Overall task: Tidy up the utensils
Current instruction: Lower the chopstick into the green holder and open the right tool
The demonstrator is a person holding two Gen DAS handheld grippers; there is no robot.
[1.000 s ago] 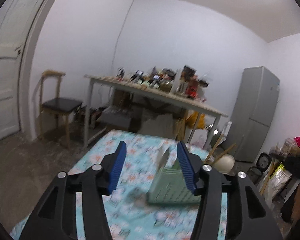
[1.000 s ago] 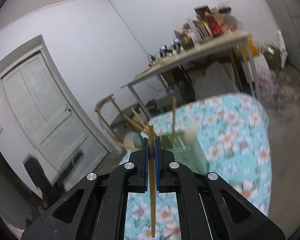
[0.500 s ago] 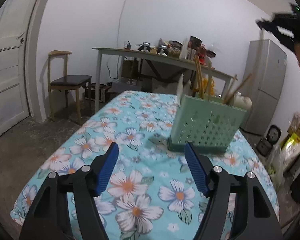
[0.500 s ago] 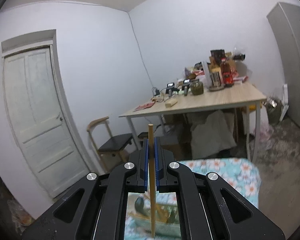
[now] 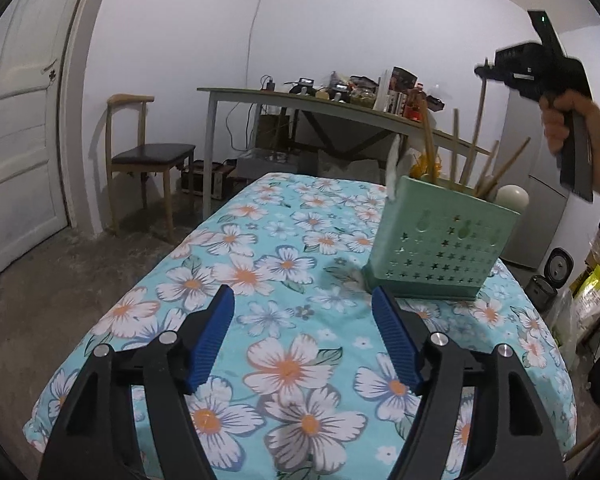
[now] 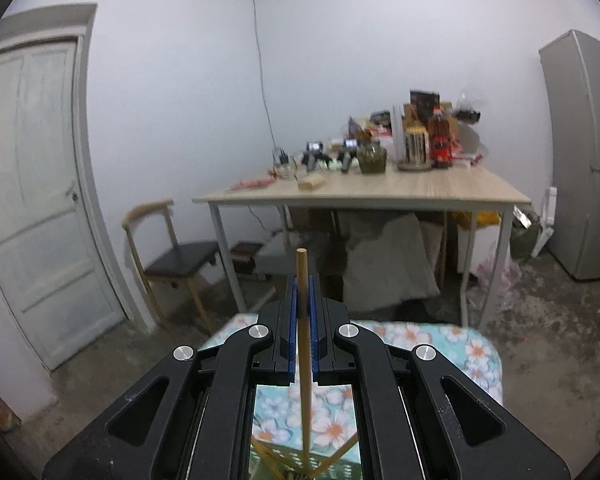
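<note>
Wooden chopstick [image 6: 303,320] sits pinched between the blue fingers [image 6: 290,320] of your right gripper [image 6: 304,312], which are clamped narrow on it. Its long axis runs upright: the top end pokes out above the fingertips, and the lower end reaches down toward the green holder [image 6: 296,466], just visible through the gap at the bottom of the right wrist view.

From the left wrist view, your right hand [image 5: 568,128] is raised above and slightly behind the holder [image 5: 440,244], with the chopstick [image 5: 478,116] hanging down over the open top. That is the relation to watch: stick vertical, holder mouth directly under it, so the coming move looks like a straight drop or lowering into the compartment. The right hand is clearly the nearer one.

Holder stands on the floral worktop [image 5: 260,280], already carrying several chopsticks [image 5: 428,140] leaning at angles and a pale round-headed utensil [image 5: 514,196] at its right end. Which compartment lies under the held stick, you cannot tell.

Your left gripper [image 5: 302,312] hovers low over the cloth, short of the holder's near-left corner, its fingers [image 5: 212,336] opening wide with nothing between them.

Writing: none readable. Packets and bottles on the far table [image 6: 380,192] are too small and blurred to make out brands.
</note>
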